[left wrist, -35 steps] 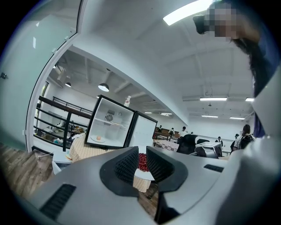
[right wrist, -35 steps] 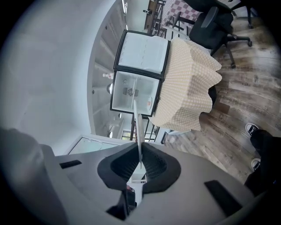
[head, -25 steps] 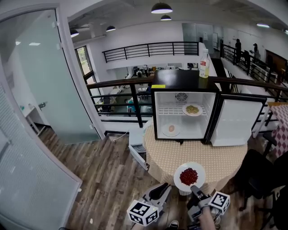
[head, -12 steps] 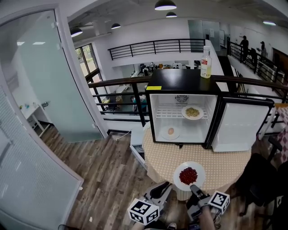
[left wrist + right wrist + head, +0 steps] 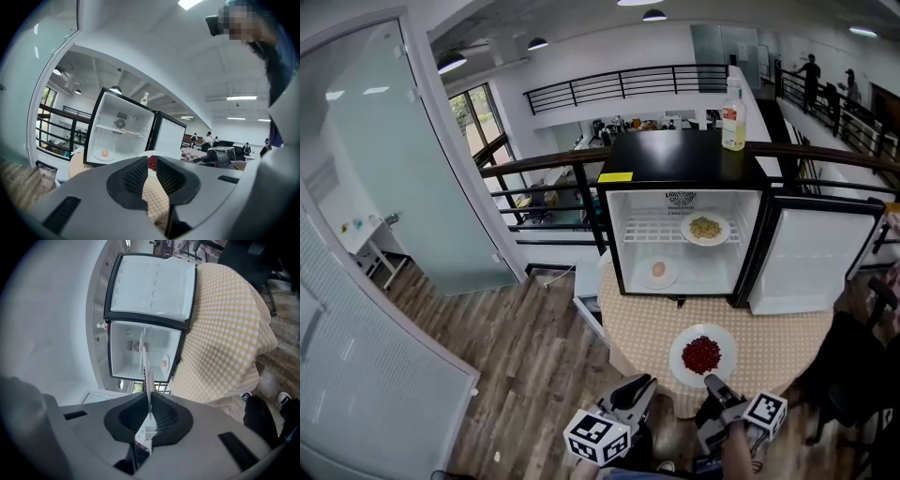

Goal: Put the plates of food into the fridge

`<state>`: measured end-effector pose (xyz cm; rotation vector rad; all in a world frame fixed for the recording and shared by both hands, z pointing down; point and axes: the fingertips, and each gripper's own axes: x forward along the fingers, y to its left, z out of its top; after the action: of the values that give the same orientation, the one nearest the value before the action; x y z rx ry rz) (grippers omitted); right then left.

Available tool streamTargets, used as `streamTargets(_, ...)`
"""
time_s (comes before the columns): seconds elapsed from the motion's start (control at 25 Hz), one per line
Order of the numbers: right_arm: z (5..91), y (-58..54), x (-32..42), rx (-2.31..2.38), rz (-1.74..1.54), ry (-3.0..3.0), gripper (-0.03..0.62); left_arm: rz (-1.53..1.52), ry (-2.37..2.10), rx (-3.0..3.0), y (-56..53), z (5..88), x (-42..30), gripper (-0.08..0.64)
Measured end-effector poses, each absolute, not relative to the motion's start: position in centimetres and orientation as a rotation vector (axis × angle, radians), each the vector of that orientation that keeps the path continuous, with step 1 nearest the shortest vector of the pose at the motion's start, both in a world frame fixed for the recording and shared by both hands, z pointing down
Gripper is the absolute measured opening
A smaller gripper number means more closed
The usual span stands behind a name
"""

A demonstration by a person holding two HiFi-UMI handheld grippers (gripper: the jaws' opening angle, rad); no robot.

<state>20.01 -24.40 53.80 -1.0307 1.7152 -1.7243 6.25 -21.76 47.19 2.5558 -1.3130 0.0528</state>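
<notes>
The black mini fridge (image 5: 680, 161) stands open on the round table (image 5: 773, 349). On its upper shelf is a plate of yellowish food (image 5: 706, 229), and on its floor a plate with a small round bun (image 5: 658, 272). My right gripper (image 5: 711, 382) is shut on the near rim of a white plate of red food (image 5: 703, 355), held over the table's near side. The right gripper view shows that plate edge-on (image 5: 145, 357), pinched between the jaws (image 5: 149, 417). My left gripper (image 5: 639, 386) hangs left of the plate, shut and empty (image 5: 151, 172).
The fridge door (image 5: 811, 258) swings out to the right. A bottle (image 5: 732, 114) stands on top of the fridge. Behind the fridge runs a black railing (image 5: 544, 169). A glass partition (image 5: 403, 159) and wooden floor (image 5: 525, 366) lie to the left. A dark chair (image 5: 853, 375) stands at the table's right.
The head view has drifted a little, so the fridge and table sit slightly lower and further right in frame. The right gripper still holds the plate; both grippers keep their places.
</notes>
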Motion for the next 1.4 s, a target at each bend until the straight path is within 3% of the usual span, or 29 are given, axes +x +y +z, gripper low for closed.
streamTargets(1.4,47.0,-58.9,8.8,-1.063,-1.584,1.782,0.028,-0.011,-1.067,2.744,-50.5,43.6,-0.8,0.063)
